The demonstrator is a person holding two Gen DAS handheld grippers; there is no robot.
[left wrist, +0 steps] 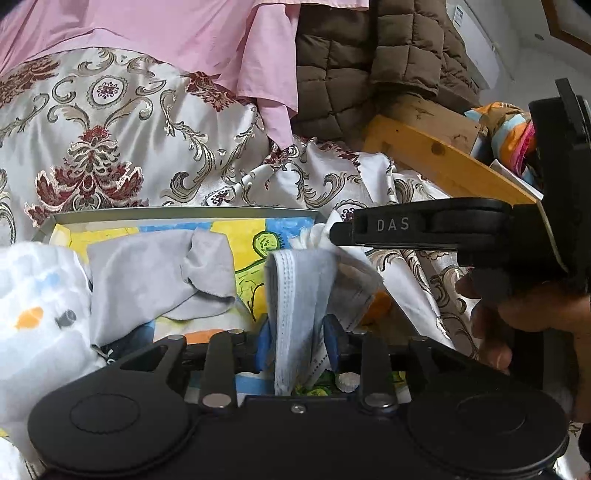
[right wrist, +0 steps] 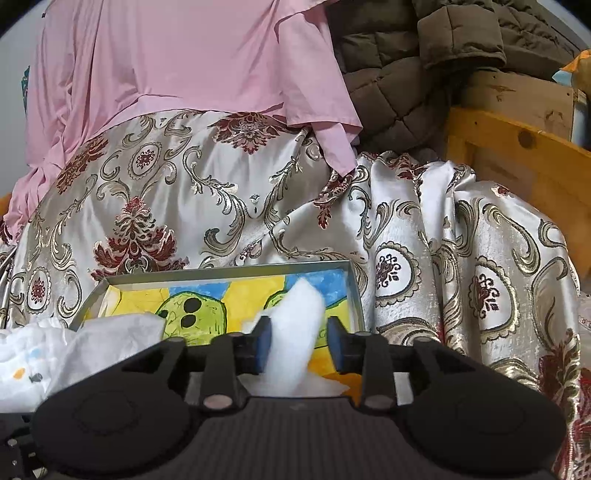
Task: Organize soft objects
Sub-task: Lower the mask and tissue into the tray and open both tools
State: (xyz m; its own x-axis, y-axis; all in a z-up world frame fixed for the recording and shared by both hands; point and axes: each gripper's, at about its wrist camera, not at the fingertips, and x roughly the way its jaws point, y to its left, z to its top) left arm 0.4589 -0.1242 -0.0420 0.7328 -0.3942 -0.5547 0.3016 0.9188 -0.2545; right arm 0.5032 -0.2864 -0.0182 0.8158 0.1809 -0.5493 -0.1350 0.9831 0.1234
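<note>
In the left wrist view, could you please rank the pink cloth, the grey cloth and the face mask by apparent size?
1. pink cloth
2. grey cloth
3. face mask, though nearness to the camera inflates it.
</note>
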